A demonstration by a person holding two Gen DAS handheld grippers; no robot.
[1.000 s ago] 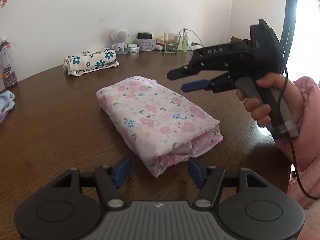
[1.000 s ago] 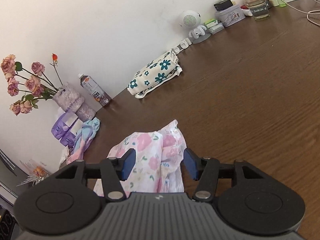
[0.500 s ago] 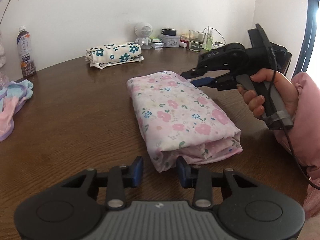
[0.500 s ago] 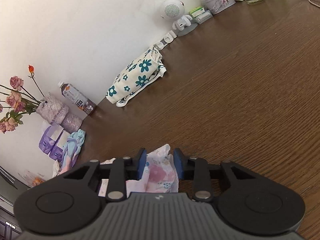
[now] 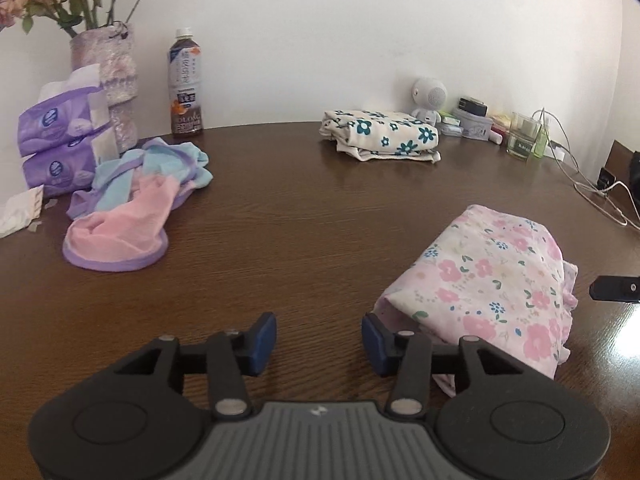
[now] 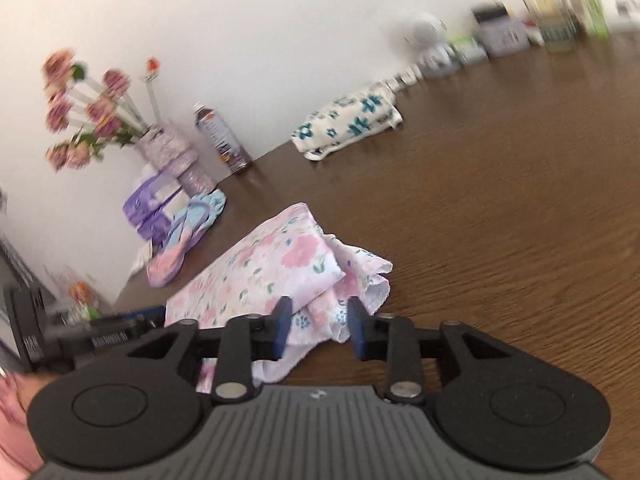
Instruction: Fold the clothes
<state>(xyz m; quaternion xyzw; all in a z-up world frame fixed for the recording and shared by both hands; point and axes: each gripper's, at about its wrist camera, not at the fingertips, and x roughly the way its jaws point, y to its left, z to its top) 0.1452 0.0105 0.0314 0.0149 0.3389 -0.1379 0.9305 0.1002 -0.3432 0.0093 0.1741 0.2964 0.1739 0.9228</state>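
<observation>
A folded pink floral garment (image 5: 488, 280) lies on the brown table (image 5: 312, 216). My left gripper (image 5: 318, 340) is open over bare wood, its right finger beside the garment's near corner. In the right wrist view the same garment (image 6: 260, 264) runs away from my right gripper (image 6: 320, 326), which is shut on the rumpled loose layers at its near end. This view is motion-blurred. A black part of the right gripper (image 5: 616, 289) shows at the right edge of the left wrist view. An unfolded pink, blue and purple garment (image 5: 132, 208) lies crumpled at the left.
A folded white garment with teal flowers (image 5: 380, 136) sits at the back. A vase of flowers (image 5: 108, 80), tissue packs (image 5: 60, 148) and a drink bottle (image 5: 185, 88) stand at the back left. A small speaker, boxes, a glass (image 5: 522, 140) and cables (image 5: 592, 192) fill the back right.
My left gripper has opened, let go of the floral garment and swung left. The right gripper stays narrowed on the garment's end, which now looks pulled and rumpled.
</observation>
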